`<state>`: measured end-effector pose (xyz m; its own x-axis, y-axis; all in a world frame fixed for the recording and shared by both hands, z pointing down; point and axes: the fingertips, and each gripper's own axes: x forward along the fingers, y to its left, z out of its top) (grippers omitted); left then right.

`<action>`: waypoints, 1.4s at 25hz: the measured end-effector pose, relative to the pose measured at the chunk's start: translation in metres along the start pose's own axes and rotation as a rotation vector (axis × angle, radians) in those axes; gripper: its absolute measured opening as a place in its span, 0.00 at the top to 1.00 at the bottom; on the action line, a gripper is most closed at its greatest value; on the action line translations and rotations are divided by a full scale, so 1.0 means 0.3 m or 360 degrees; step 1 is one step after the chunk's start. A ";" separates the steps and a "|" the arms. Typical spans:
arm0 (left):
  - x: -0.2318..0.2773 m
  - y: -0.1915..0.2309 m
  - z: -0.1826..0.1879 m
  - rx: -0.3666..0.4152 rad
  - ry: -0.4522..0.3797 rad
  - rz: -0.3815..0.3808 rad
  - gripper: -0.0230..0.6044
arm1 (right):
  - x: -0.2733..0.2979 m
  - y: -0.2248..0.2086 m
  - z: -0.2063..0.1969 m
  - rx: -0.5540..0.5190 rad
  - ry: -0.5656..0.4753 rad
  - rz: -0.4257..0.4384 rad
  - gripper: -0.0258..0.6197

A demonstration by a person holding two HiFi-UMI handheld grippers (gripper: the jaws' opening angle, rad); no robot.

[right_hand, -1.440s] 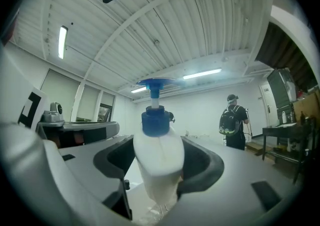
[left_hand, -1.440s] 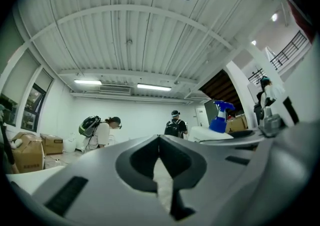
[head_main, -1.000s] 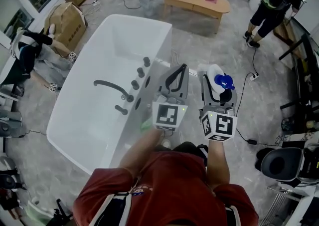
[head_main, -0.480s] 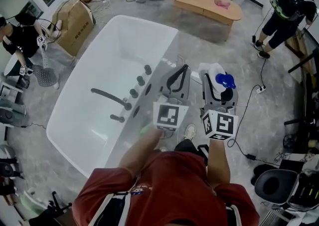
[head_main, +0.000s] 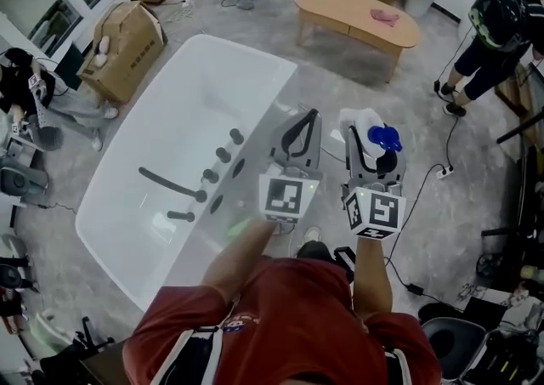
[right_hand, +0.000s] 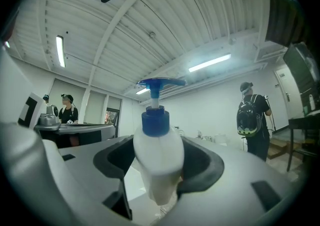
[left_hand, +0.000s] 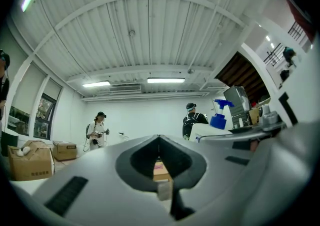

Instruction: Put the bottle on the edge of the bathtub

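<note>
A white bottle [head_main: 367, 120] with a blue pump head stands upright between the jaws of my right gripper [head_main: 371, 142], which is shut on its body. In the right gripper view the bottle [right_hand: 157, 156] fills the middle between the jaws of the right gripper [right_hand: 157, 172]. My left gripper [head_main: 311, 115] is beside it on the left, shut and holding nothing; its tips meet in the left gripper view [left_hand: 159, 138], where the bottle [left_hand: 218, 118] shows at the right. Both grippers hang over the floor just right of the white bathtub [head_main: 274, 111], near its right rim.
A dark faucet [head_main: 168, 184] and several knobs [head_main: 223, 154] sit on the tub's near side. A wooden table [head_main: 357, 9] stands beyond, cardboard boxes [head_main: 127, 39] at far left. People stand at the right [head_main: 497, 31] and left [head_main: 21, 77]. A cable [head_main: 429, 179] crosses the floor.
The head view has drifted, so the tub now sits lower and further left in the picture. Both grippers keep the same pose, the bottle still in the right one.
</note>
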<state>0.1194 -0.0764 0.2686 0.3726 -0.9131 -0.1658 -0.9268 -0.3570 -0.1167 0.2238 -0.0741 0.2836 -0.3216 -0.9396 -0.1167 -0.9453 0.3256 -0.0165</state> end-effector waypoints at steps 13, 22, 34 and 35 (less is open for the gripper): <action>0.194 -0.033 -0.088 0.0031 0.0079 0.0129 0.94 | 0.169 -0.153 -0.088 0.0124 0.0061 0.0159 0.53; 0.286 0.182 -0.169 0.0007 0.0103 0.0231 0.94 | 0.404 -0.073 -0.157 0.0130 0.0095 0.0232 0.53; 0.361 0.554 -0.326 0.0036 0.0185 0.0369 0.94 | 0.768 0.171 -0.298 0.0106 0.0225 0.0409 0.53; 0.362 0.583 -0.340 0.0025 0.0191 0.0383 0.94 | 0.791 0.189 -0.314 0.0105 0.0244 0.0423 0.53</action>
<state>-0.0069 -0.2582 0.3300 0.1327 -0.9884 -0.0734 -0.9868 -0.1248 -0.1032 0.0888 -0.2887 0.3487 -0.5663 -0.8238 0.0253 -0.8230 0.5636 -0.0705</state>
